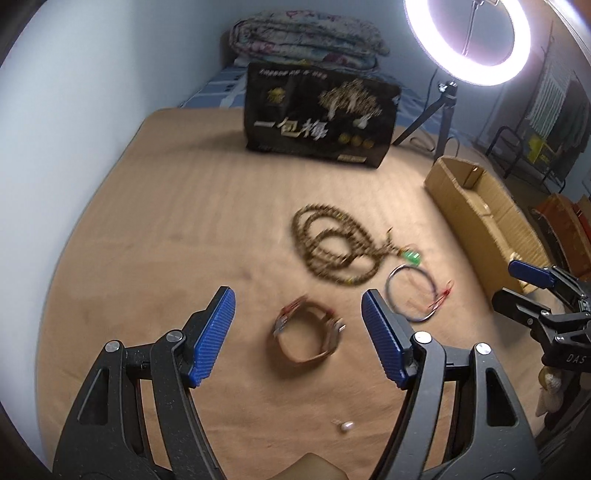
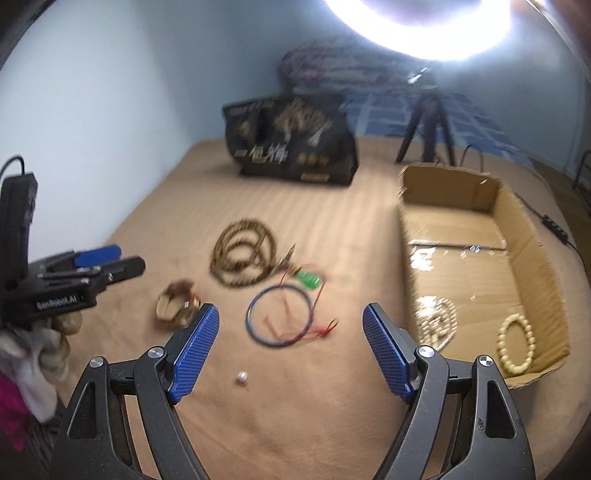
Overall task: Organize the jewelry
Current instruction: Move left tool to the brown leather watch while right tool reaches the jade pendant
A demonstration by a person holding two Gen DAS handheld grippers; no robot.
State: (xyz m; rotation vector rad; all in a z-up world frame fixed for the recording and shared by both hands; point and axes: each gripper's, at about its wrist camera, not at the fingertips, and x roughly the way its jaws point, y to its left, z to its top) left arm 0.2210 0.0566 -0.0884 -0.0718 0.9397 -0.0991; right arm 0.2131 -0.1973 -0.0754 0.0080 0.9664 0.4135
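On the tan bed cover lie a coiled brown bead necklace (image 1: 334, 245) (image 2: 243, 254) with a green charm (image 1: 411, 257), a thin blue hoop with red thread (image 1: 412, 293) (image 2: 284, 314), a brown bracelet (image 1: 308, 334) (image 2: 177, 308) and a small pearl (image 1: 346, 427) (image 2: 242, 377). My left gripper (image 1: 297, 336) is open, its jaws either side of the brown bracelet. My right gripper (image 2: 290, 347) is open and empty over the blue hoop. The cardboard box (image 2: 517, 229) (image 1: 476, 210) holds two pale bead bracelets (image 2: 515, 341).
A black snack bag (image 1: 319, 114) (image 2: 291, 144) stands at the back. A ring light on a tripod (image 1: 467, 33) stands behind the box. Folded quilts (image 1: 306, 40) lie against the far wall. Each gripper shows in the other's view (image 1: 532, 291) (image 2: 92, 266).
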